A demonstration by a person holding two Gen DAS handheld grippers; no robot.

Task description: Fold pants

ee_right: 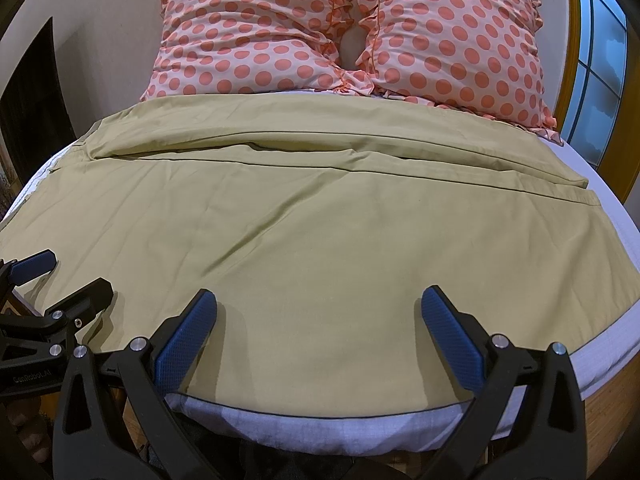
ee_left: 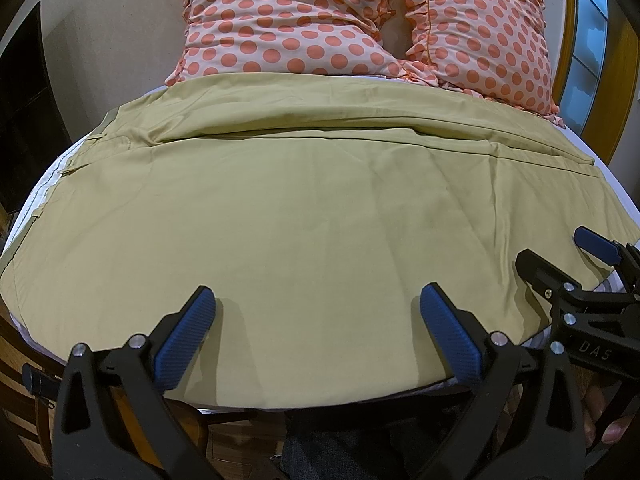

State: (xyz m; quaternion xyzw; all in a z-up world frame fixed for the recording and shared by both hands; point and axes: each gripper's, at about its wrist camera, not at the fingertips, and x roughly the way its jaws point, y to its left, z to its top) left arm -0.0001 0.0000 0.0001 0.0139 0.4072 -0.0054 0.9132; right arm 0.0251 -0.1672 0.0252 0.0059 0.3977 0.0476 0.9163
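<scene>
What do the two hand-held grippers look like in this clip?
Both are black plastic clamp-style frames with silver pivot bolts and textured blue finger pads. The left hand-held gripper shows "GenRobot.AI" lettering in the right wrist view; the right hand-held gripper shows "DAS". No cables visible.

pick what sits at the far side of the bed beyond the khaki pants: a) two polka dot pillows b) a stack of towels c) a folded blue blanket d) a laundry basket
a: two polka dot pillows lean side by side just past the far edge of the khaki pants, which lie spread flat on the bed.
</scene>
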